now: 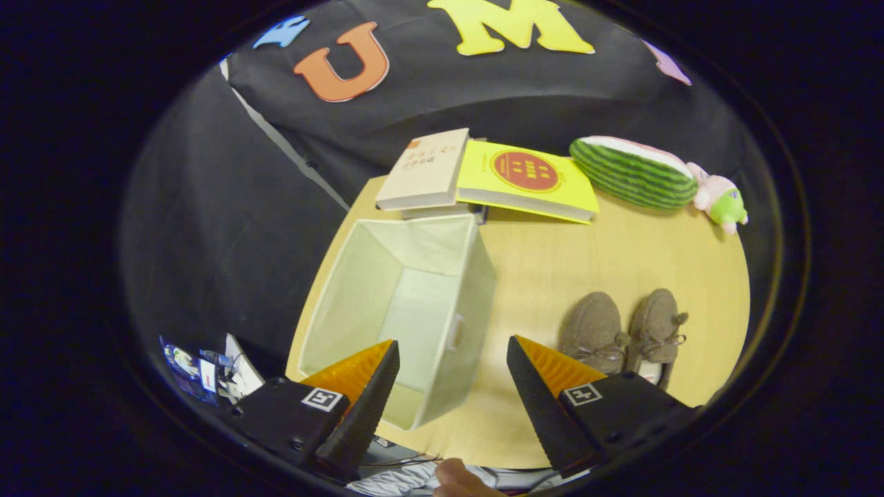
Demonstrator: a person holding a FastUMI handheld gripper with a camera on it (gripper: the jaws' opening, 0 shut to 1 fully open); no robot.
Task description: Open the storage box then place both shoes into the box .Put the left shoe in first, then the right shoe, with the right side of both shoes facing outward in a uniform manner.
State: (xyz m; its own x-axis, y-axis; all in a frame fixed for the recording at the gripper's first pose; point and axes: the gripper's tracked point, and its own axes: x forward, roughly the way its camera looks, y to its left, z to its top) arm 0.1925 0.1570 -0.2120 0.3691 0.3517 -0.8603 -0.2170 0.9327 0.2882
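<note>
On the round pale wooden table, toward its left edge, stands the open cream fabric storage box, soft-walled, rectangular and empty, its near corner hidden behind the left finger. Over it hovers the hand-held gripper, fingers spread wide and holding nothing. Right of the box sits the pair of fuzzy grey-brown laced shoes, heels cut off by the right finger.

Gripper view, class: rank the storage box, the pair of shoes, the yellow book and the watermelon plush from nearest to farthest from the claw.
The claw is open, holding nothing.
1. Storage box, open, its near end between the fingers.
2. Pair of shoes, just ahead of the right finger.
3. Yellow book, beyond the box.
4. Watermelon plush, at the table's far side, right of the book.
</note>
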